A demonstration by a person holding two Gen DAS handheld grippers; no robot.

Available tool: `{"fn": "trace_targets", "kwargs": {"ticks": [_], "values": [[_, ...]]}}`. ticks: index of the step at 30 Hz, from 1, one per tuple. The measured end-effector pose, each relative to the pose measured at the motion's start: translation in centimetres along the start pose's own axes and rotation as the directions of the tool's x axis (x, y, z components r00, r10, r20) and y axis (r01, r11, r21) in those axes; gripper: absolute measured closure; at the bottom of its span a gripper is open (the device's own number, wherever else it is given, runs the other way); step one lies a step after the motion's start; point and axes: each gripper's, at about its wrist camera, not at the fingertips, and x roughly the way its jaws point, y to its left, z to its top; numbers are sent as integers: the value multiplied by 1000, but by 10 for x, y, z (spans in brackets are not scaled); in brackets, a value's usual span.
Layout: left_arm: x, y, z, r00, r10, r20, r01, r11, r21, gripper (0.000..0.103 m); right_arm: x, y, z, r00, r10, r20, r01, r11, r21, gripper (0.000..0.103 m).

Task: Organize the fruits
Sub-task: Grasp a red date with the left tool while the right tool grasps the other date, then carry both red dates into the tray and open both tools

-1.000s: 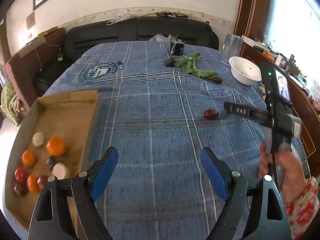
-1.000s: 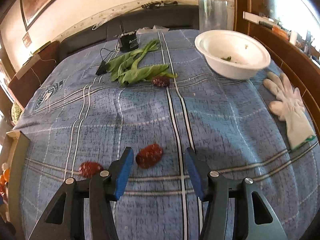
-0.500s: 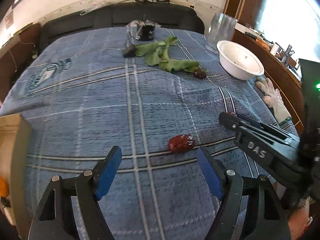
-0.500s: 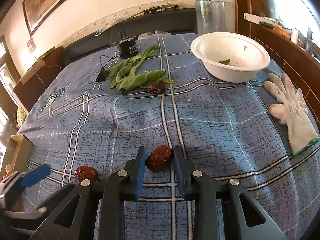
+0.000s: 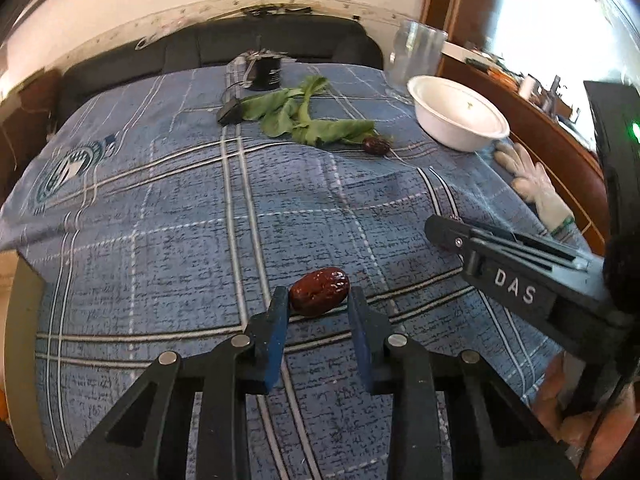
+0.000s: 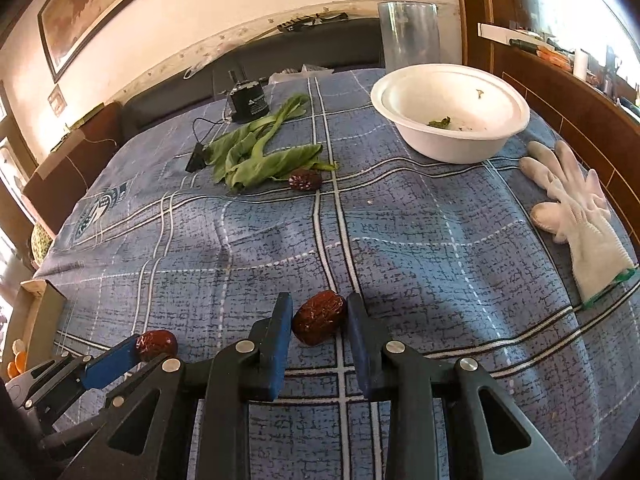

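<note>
**Both Claws on Dates, One Date Left by the Greens**

Spreading across nearly the whole of both views, the blue plaid cloth [image 6: 420, 240] is the work surface. Largest on it is the white bowl [image 6: 450, 120] at about one o'clock in the right wrist view, with a white glove [image 6: 576, 216] at three o'clock and a bunch of green leaves [image 6: 260, 152] at eleven. At the nine o'clock edge a corner of the cardboard box [image 6: 44, 312] shows, with orange and pale fruit just visible inside.

Centre-low in its own view, the right gripper [image 6: 318, 320] has its blue pads clamped on a wrinkled red date [image 6: 319, 317], which sits on the cloth between them. The left gripper [image 5: 318, 300] has just been closing around a second date [image 5: 319, 290]; its pads now appear to press the fruit's two ends, the date resting on the cloth.

A third date [image 6: 305, 180] lies untouched against the leaf tips at twelve o'clock.

As a judgement, the task is well along: some fruit is boxed, two dates are gripped but not yet lifted or carried, and one date remains to collect.
</note>
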Motion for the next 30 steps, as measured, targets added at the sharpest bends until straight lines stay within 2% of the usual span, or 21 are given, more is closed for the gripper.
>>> {"fn": "trace_targets", "kwargs": {"ticks": [6,9,16,21,24,30], "values": [[-49,9,-3,998,-18,52,21,998,-54,75,-12,15,-2,999,33,35,-31,998,-45,74],[-81,24,-10,997,-23,72,29,996,-80,75,-17,29,-7,997,75,32,-72,994,-84,74],[-153,94,-32,989,110,99,-95,984,-150,74,-35,79,-23,986,165,14,-160,968,-192,74],[-189,167,-52,965,249,77,-225,945,-239,74,-60,126,-37,974,227,9,-217,939,-265,73],[-200,209,-58,961,274,47,-247,919,-307,74,-67,160,-39,960,277,-23,-272,916,-295,73],[-195,264,-58,948,319,-6,-300,884,-360,74,-65,239,-50,928,353,-116,-371,856,-360,73]]}}
